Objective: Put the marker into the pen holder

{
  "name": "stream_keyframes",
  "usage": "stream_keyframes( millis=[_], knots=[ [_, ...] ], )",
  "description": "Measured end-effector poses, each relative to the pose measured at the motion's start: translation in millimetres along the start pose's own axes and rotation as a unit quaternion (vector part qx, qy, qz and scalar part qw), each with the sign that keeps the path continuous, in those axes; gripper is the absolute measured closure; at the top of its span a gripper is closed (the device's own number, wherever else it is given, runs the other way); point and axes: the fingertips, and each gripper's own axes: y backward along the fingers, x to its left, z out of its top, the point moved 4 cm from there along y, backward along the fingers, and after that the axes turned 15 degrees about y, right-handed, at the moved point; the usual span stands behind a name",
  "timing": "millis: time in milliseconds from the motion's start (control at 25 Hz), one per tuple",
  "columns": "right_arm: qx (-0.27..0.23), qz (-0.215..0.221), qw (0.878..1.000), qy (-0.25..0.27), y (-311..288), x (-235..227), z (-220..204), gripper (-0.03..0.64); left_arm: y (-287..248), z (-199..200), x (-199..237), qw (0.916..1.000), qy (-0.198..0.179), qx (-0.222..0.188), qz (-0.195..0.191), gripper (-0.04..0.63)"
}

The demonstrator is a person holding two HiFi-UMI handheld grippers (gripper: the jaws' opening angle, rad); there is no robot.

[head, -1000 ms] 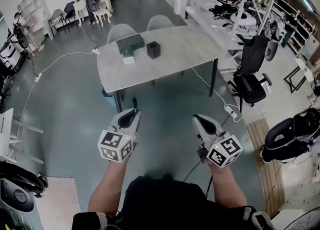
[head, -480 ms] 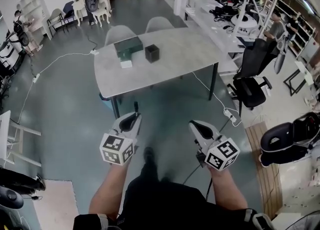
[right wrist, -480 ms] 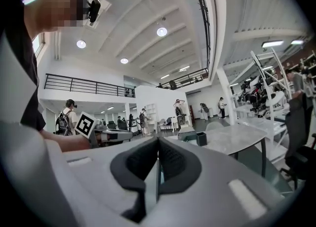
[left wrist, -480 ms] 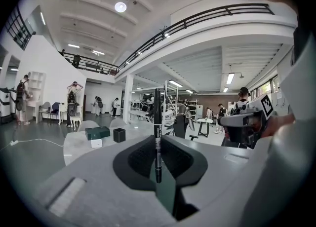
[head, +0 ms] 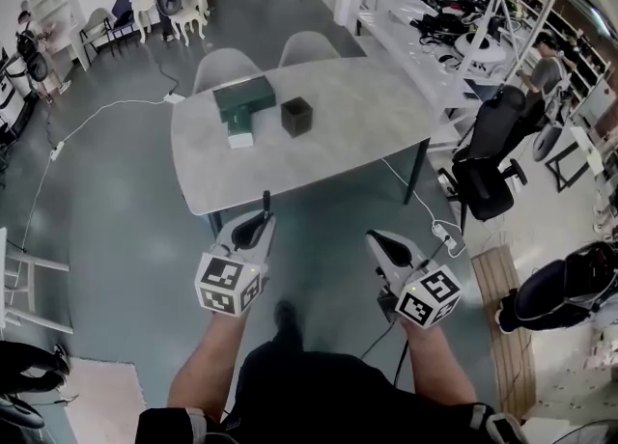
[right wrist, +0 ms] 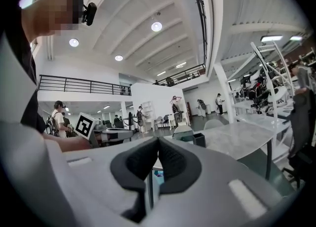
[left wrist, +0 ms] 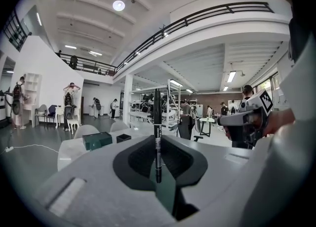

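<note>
A black marker [left wrist: 157,137] stands upright between the jaws of my left gripper [head: 261,225], which is shut on it; its tip [head: 266,199] pokes out ahead of the gripper in the head view. The black cube pen holder [head: 295,116] sits on the grey table [head: 367,114] ahead, well beyond both grippers; it shows small in the left gripper view [left wrist: 123,137] and in the right gripper view [right wrist: 198,139]. My right gripper [head: 384,247] is shut with nothing between its jaws, held level with the left over the floor.
A dark green box [head: 243,98] with a small white block [head: 239,138] lies left of the pen holder. Two grey chairs [head: 311,47] stand behind the table. A black office chair [head: 486,157] and cables on the floor are at the right. Shelves line the far right.
The table has come closer and lower in the head view as I step toward it. Both grippers keep their hold and relative position.
</note>
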Motion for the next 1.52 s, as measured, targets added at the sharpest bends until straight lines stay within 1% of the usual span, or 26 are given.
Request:
stream_keyframes(
  millis=[200, 480, 640, 760, 1120, 1280, 1400, 1520],
  knots=[
    [0.005, -0.003, 1.0, -0.004, -61.8, -32.1, 9.1, 0.614, -51.8, 21.3, 44.0, 0.9998, 0.009, 0.008, -0.016, 0.555],
    [0.009, -0.011, 1.0, -0.012, -127.4, -46.4, 24.6, 0.614, -77.6, 47.7, 97.1, 0.9996, 0.013, 0.003, -0.027, 0.555],
    [0.004, -0.01, 1.0, -0.015, -158.0, -45.2, 31.7, 0.614, -88.5, 57.9, 117.4, 0.9992, 0.008, 0.004, -0.039, 0.555],
    [0.009, -0.005, 1.0, -0.023, -174.2, -47.3, 27.5, 0.614, -98.1, 62.3, 129.2, 0.999, 0.01, 0.006, -0.042, 0.555],
    [0.005, -0.004, 0.999, -0.044, -205.9, -81.7, 13.5, 0.614, -138.3, 61.7, 151.2, 0.9987, 0.014, 0.021, -0.044, 0.555],
    [0.0, 0.003, 0.999, -0.051, -227.8, -111.0, 8.8, 0.614, -169.9, 68.8, 161.9, 0.999, 0.008, 0.022, -0.038, 0.555],
    [-0.005, 0.013, 0.998, -0.055, -239.2, -153.5, -2.9, 0.614, -211.8, 68.0, 161.7, 0.9992, 0.006, 0.024, -0.031, 0.555],
    [-0.01, 0.017, 0.998, -0.062, -261.4, -186.7, -6.4, 0.614, -247.7, 75.2, 173.3, 0.9991, 0.003, 0.035, -0.023, 0.555]
  ],
)
